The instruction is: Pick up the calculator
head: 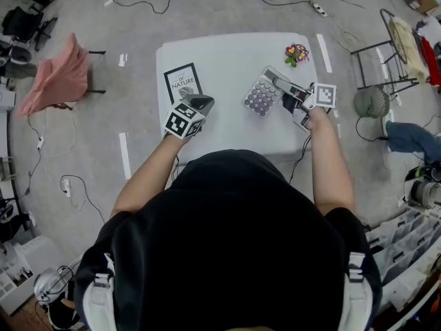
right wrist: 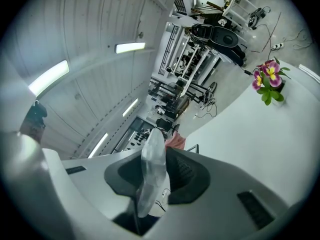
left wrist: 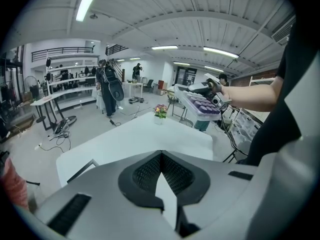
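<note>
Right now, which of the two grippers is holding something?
The right gripper: its fingers are shut on the calculator, held in the air above the white table. The left gripper has its fingers together with nothing between them.

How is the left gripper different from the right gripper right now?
The right gripper has its jaws clamped on the calculator; the left gripper holds nothing, jaws together. The right gripper lies nearly level, the left gripper tilts down at the table. Both carry marker cubes.
</note>
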{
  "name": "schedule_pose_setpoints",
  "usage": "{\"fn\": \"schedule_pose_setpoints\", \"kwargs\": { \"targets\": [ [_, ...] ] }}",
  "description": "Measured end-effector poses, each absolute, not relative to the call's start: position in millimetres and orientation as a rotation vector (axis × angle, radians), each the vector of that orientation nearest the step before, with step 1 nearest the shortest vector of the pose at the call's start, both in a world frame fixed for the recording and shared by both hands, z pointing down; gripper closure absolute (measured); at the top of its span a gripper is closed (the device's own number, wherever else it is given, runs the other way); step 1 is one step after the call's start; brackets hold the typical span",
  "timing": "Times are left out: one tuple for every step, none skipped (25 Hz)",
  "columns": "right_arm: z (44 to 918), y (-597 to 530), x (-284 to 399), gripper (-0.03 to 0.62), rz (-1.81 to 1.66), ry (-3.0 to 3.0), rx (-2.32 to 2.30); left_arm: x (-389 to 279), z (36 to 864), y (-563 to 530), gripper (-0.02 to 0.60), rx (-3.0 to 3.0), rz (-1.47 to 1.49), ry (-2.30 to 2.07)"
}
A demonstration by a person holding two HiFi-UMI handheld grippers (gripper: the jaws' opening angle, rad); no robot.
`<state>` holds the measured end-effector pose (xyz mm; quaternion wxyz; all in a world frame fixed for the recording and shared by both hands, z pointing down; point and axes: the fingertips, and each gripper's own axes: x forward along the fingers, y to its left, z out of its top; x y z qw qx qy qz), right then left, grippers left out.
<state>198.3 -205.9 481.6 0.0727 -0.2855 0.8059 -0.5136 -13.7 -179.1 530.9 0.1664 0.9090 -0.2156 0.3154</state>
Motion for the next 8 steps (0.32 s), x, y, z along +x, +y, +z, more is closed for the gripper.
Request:
{"fn": "schedule_pose_setpoints", "kwargs": {
  "targets": [
    [482.0,-203.7,199.4,0.485,-1.539,2.421,-0.86,-12.5,530.8,-178.1,0.565,2.59,0.897,-0.61],
    [482.9,-201.1,200.9,0.485,-1.533,2.428,-0.866,-11.5,530.6,-176.6,0.565,2.591,0.895,-0.607],
    [484.2,-198.3,202.4,0.485,-1.529,2.435,-0.877,-10.9,530.1,-174.7,0.565,2.592,0.89,-0.605],
    [485.3,-195.7,203.4,0.485,-1.529,2.437,-0.887,-10.9,529.4,-172.9,0.565,2.591,0.883,-0.603],
    [485.8,-193.7,203.8,0.485,-1.529,2.436,-0.893,-11.3,528.8,-171.6,0.565,2.59,0.876,-0.602],
    [485.9,-192.0,203.5,0.485,-1.532,2.431,-0.894,-12.0,528.4,-170.5,0.565,2.588,0.872,-0.601],
    [486.0,-190.4,202.9,0.485,-1.54,2.42,-0.895,-12.8,528.2,-169.6,0.565,2.586,0.869,-0.601],
    [486.3,-188.7,202.3,0.485,-1.55,2.407,-0.896,-13.7,528.0,-168.8,0.565,2.584,0.867,-0.6]
  ]
}}
